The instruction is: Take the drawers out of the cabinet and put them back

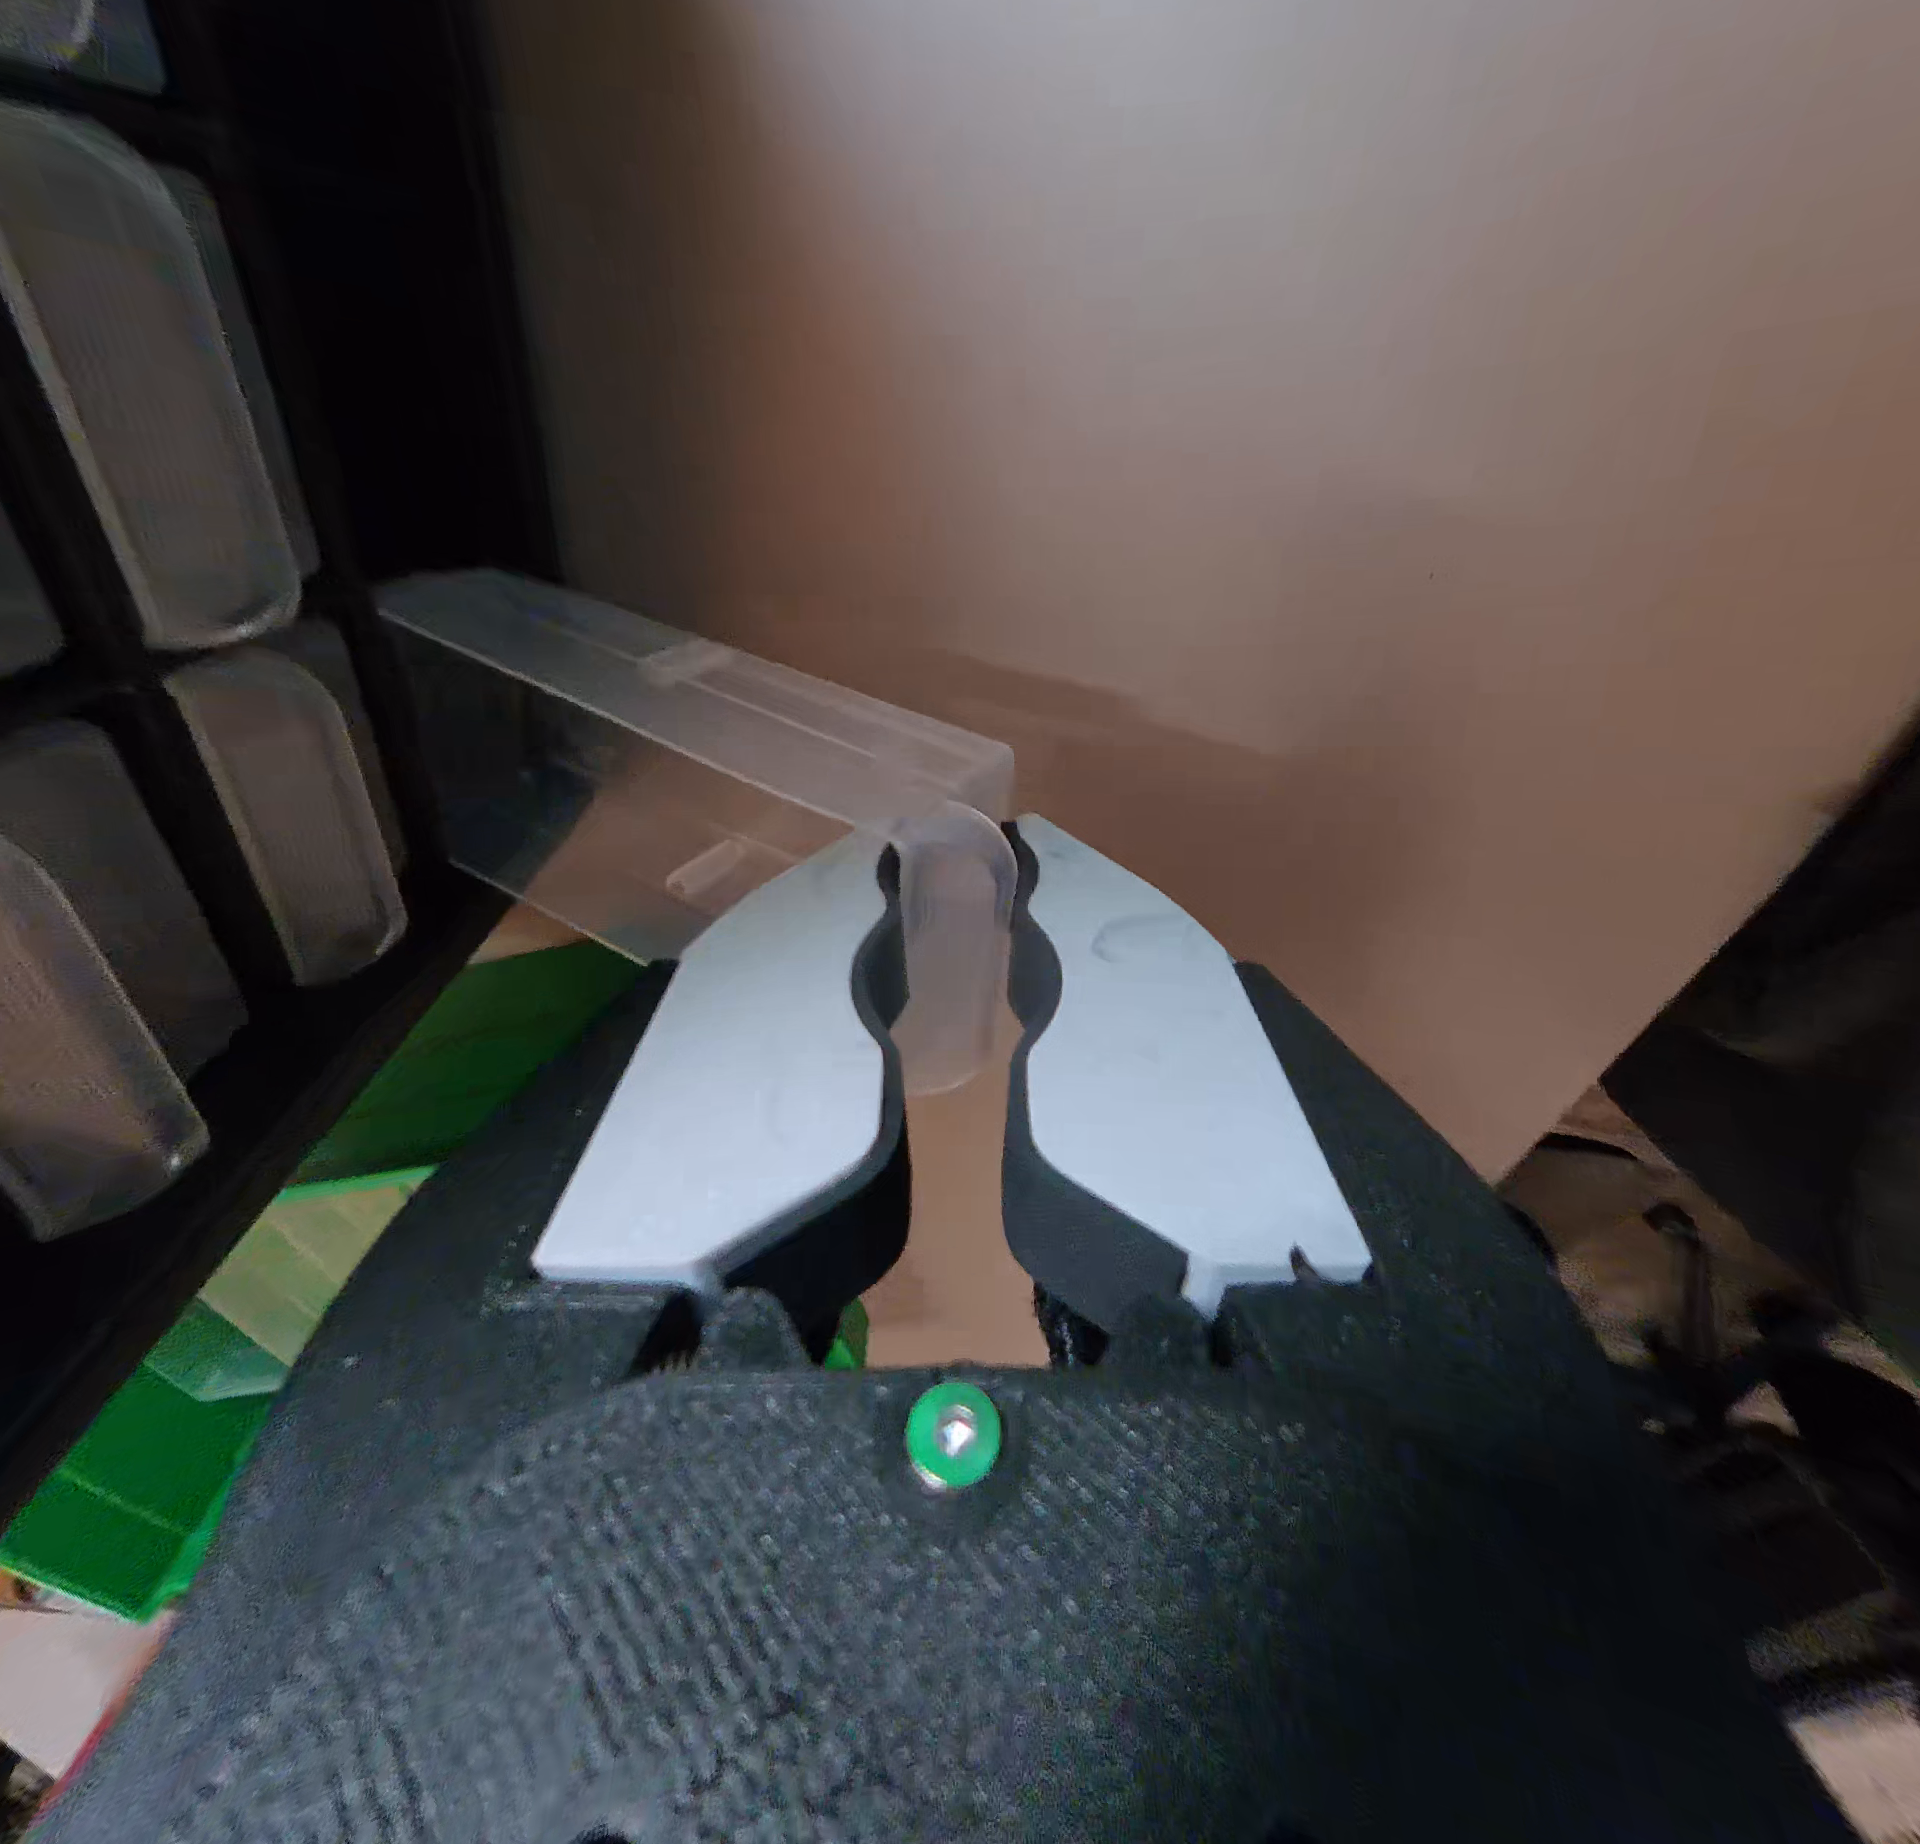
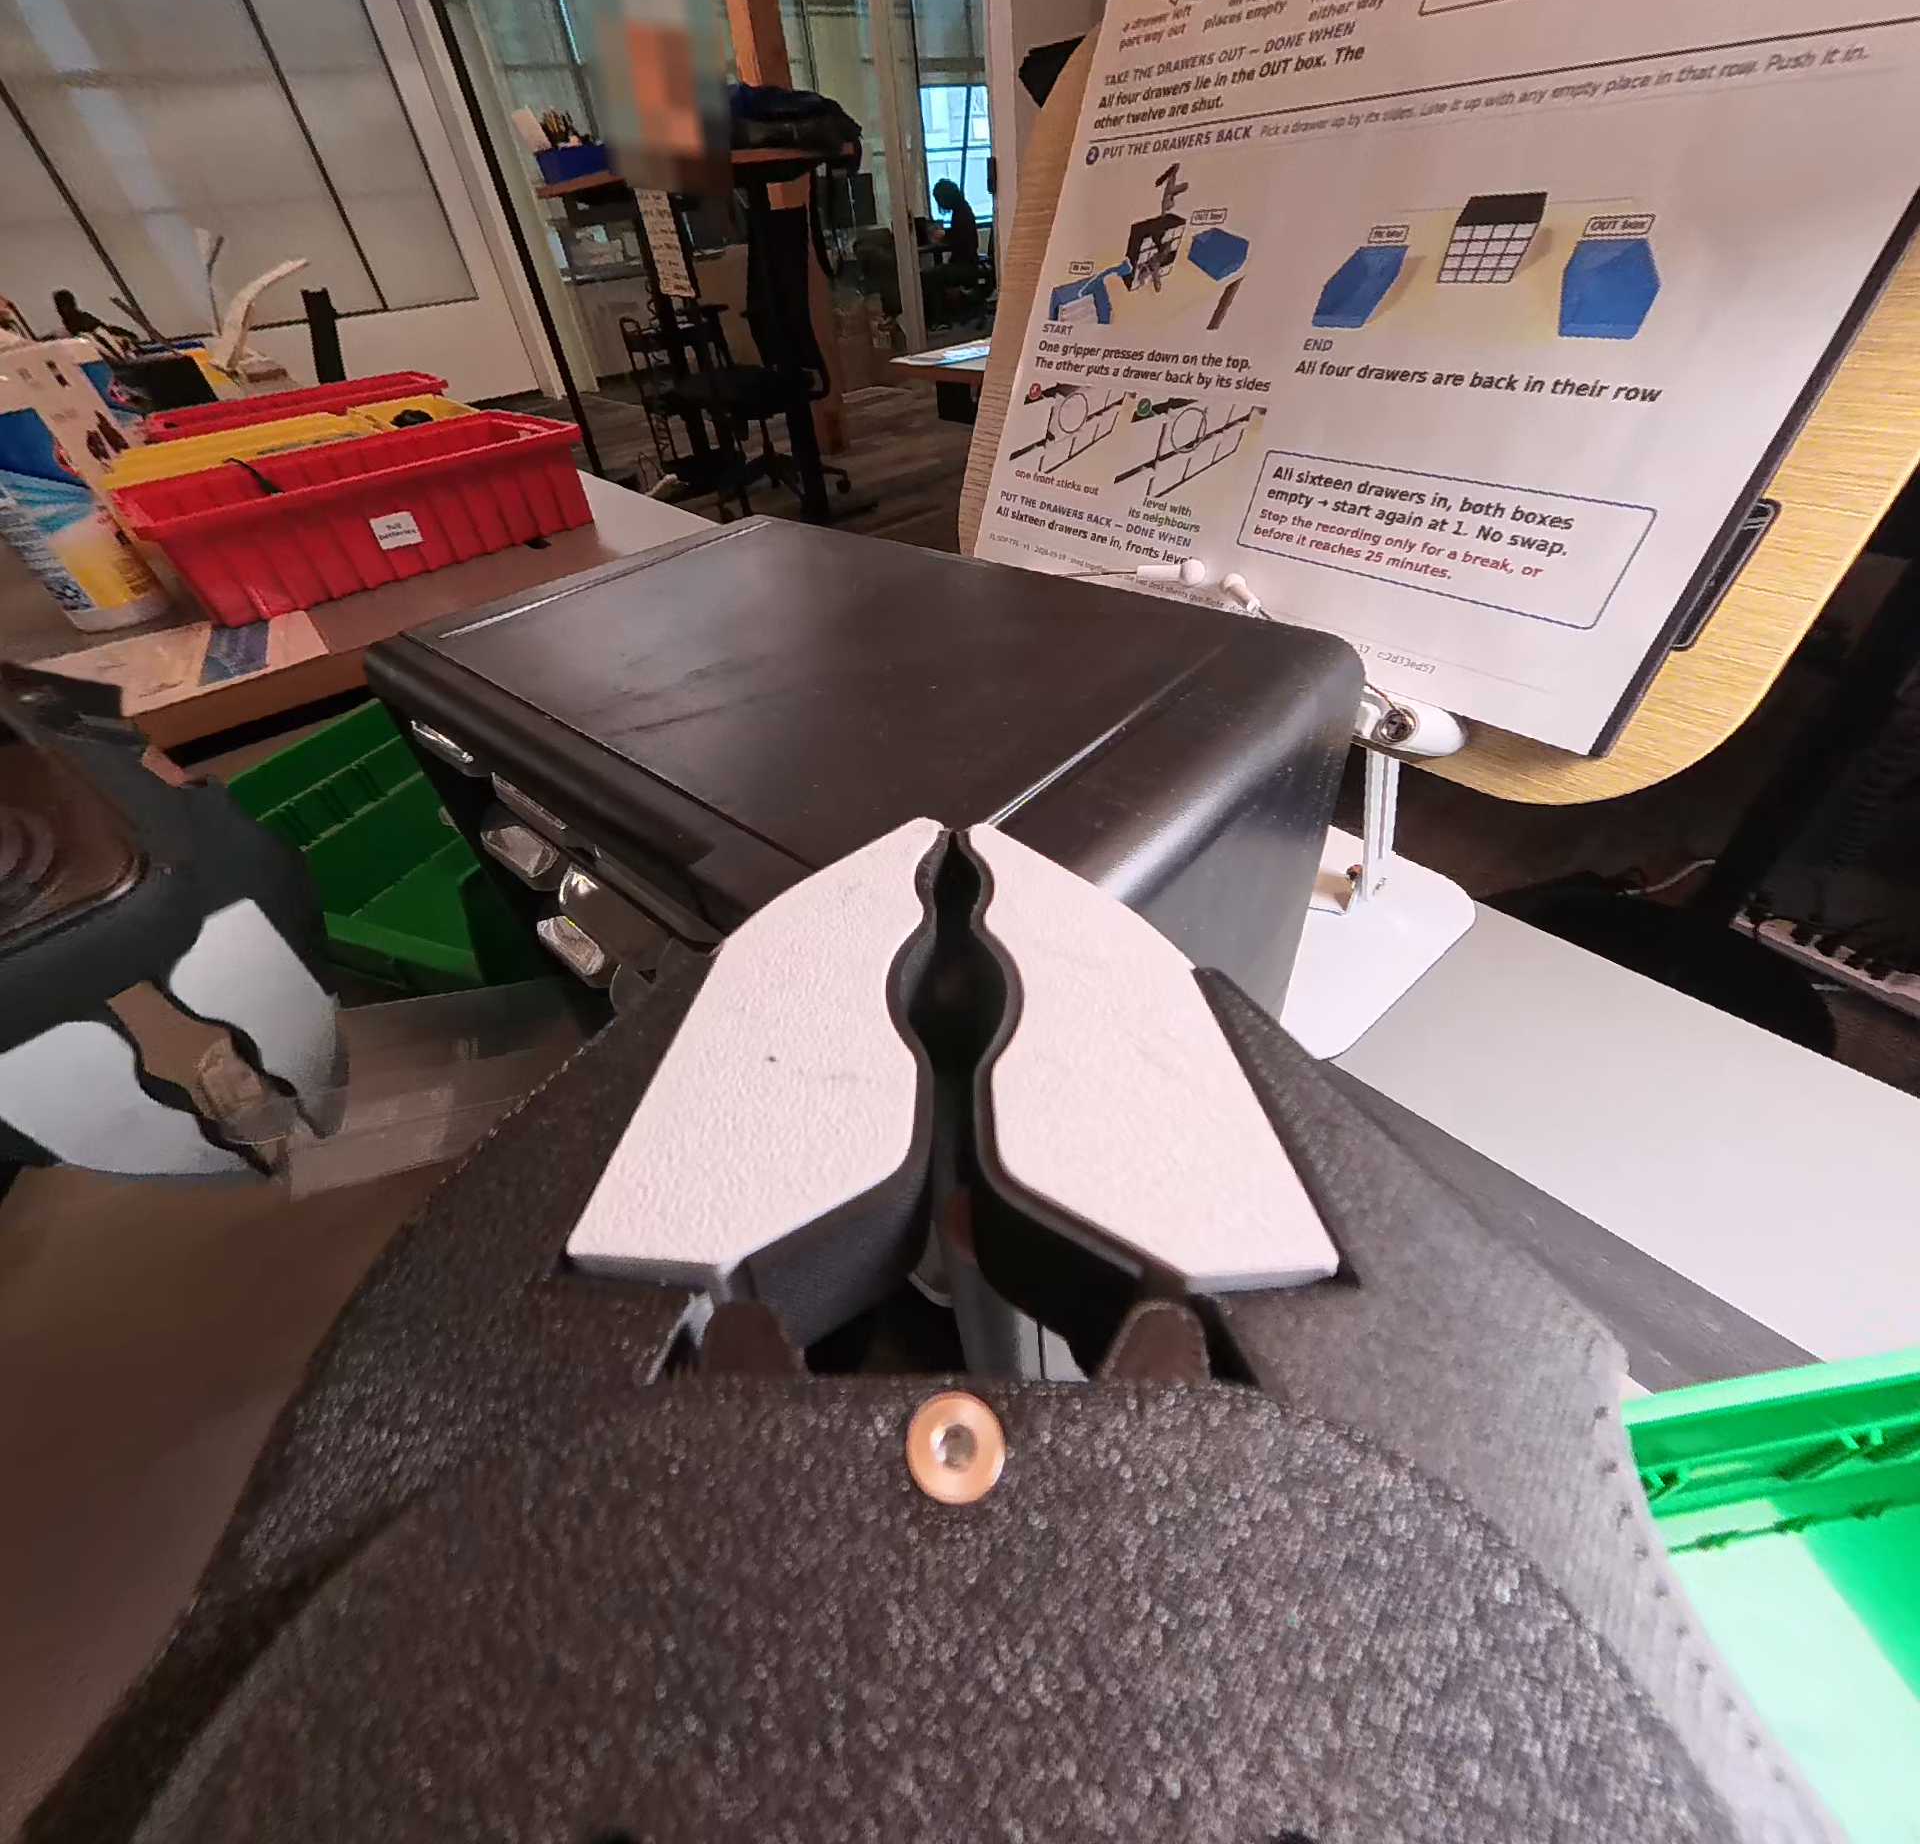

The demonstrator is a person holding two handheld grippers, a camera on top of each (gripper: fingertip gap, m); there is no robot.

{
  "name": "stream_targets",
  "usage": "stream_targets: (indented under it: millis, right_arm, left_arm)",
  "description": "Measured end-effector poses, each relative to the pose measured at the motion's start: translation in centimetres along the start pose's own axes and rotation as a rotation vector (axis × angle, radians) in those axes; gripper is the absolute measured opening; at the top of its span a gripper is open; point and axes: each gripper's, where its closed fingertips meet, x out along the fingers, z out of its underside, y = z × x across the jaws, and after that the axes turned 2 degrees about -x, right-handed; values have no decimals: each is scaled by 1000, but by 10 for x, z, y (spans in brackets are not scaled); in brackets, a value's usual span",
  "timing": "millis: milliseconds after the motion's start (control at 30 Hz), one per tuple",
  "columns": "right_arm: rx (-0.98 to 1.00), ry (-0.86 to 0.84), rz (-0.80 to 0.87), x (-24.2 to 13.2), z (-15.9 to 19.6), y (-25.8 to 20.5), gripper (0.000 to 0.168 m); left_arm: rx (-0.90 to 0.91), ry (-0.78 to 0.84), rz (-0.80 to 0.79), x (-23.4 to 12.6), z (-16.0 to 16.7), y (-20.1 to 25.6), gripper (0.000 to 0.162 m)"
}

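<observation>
- Left wrist view: left tool (image 1: 951, 947) is clamped on the rounded front tab of a clear drawer (image 1: 665, 776); tab sits between the grey fingers (image 1: 758, 1046).
- That drawer is mostly out of the black cabinet (image 1: 312, 340); its back end is still at the slot in the bottom row, at the cabinet's right-hand edge.
- Key relation: drawer's long axis runs from the tool up and left into the slot, roughly in line with the fingers. Judgement: a straight pull back along that axis should free it; any sideways twist could bind the back end in the slot.
- Other frosted drawers (image 1: 156, 392) sit closed in the rows above and to the left.
- Green bin (image 1: 343, 1171) lies on the worktop just below the drawer, likely the drop spot.
- Right wrist view: right tool (image 2: 951, 838) has its tips pressed together with nothing between them, resting at or just over the near edge of the cabinet top (image 2: 831, 651); contact I cannot confirm. Likely there to hold the cabinet down.
- Left tool is the nearer one to the drawer; it shows blurred at left in this view.
- Second green bin (image 2: 1787, 1545) at lower right, instruction sheet on a stand (image 2: 1455, 340) behind the cabinet, red trays (image 2: 343, 506) well apart at left. None blocks the pull path.
</observation>
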Motion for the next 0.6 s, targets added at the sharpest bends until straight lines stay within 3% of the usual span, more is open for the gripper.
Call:
stream_targets:
  millis: [167,367,600]
  right_arm:
    - [-9,-3,4,0,0,-1,0]
    - [-6,-1,1,0,0,-1,0]
    - [-10,0,5,0,0,-1,0]
  left_arm:
    - [87,119,-112,11,-14,4,17]
    - [217,286,-358,22,-20,-1,25]
    - [257,470,-475,34,-17,-9,41]
